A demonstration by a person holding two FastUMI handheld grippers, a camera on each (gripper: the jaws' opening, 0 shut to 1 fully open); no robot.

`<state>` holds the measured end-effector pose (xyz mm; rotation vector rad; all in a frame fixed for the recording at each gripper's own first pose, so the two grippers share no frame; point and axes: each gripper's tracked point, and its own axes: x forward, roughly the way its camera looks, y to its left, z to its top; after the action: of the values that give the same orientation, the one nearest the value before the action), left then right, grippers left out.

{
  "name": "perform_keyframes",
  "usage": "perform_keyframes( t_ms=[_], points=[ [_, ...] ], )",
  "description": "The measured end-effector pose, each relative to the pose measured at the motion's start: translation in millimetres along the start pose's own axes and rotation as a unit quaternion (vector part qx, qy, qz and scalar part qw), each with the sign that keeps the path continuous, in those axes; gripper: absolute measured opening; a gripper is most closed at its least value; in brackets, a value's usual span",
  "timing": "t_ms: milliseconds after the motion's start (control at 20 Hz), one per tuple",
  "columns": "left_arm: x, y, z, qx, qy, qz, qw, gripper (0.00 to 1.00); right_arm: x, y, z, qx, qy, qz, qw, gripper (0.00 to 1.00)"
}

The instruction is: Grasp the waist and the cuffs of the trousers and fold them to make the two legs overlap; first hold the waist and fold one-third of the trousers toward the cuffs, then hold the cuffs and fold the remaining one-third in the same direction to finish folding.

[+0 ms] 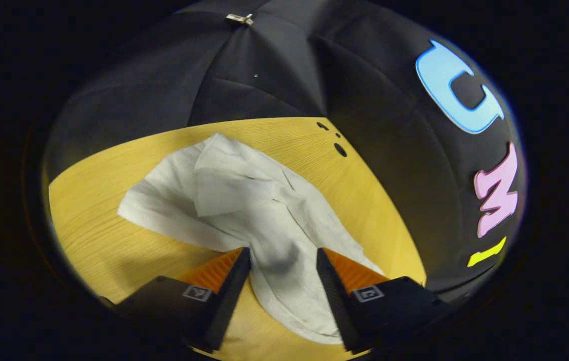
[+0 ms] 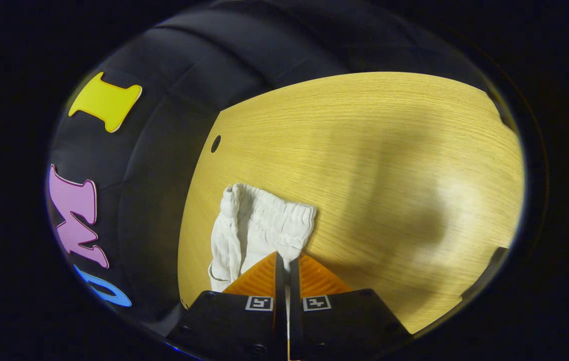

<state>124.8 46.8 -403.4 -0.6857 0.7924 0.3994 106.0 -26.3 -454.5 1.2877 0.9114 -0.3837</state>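
White trousers (image 1: 244, 200) lie rumpled on the yellow wooden table (image 1: 114, 250), with one leg spread toward the far left and cloth running down between my left gripper's fingers. My left gripper (image 1: 283, 256) hangs open over this cloth, its fingers wide apart on either side of it. In the right gripper view the gathered elastic waist (image 2: 264, 220) lies near the table's left edge. My right gripper (image 2: 284, 260) is shut on the waist cloth, with a thin strip of white pinched between the fingers.
The table (image 2: 389, 175) stretches bare to the right of the waist, with a soft shadow across it. Round dark holes (image 1: 340, 149) mark the tabletop near its far corner, and one hole (image 2: 215, 143) sits by the left edge. Black cloth walls close in behind.
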Motion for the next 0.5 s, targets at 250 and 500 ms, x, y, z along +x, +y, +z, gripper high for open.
perform_keyframes(
  t_ms=[250, 500],
  points=[
    [6, -4, -1, -0.013, 0.0, -0.021, 1.0, 0.13, -1, 0, 3, -0.007, -0.004, 0.007, 1.0, 0.06],
    [-10, -5, -23, -0.023, 0.003, -0.044, 0.999, 0.11, -28, 7, 25, -0.01, -0.041, 0.039, 0.998, 0.06]
  ],
)
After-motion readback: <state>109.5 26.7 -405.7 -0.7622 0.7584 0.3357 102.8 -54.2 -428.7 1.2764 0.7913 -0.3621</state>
